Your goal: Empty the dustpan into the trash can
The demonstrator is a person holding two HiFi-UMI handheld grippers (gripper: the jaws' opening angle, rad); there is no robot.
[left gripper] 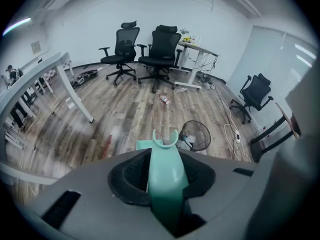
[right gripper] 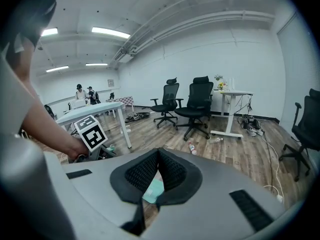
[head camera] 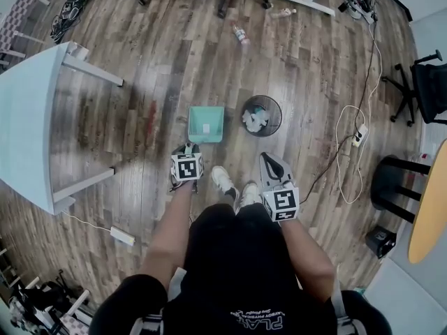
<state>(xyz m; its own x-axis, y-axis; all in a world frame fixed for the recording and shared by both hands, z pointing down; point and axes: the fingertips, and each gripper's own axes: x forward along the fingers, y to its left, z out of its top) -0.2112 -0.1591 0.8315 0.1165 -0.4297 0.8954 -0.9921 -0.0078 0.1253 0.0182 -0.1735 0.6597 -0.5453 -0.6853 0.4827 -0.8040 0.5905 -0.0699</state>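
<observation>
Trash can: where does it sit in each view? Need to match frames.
Head view: trash can centre, right of the green dustpan.
Left gripper view: trash can just right of centre, beyond the jaws.
Right gripper view: not in it.
Shared landmark: the bottle lying on the floor.

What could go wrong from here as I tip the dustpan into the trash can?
1. The left gripper grips the dustpan only by its slim handle; the pan may twist in the jaws when lifted.
2. The trash can has an opening hardly wider than the pan, so debris may land on the floor.
3. The pan's edge might knock the free-standing can over.
</observation>
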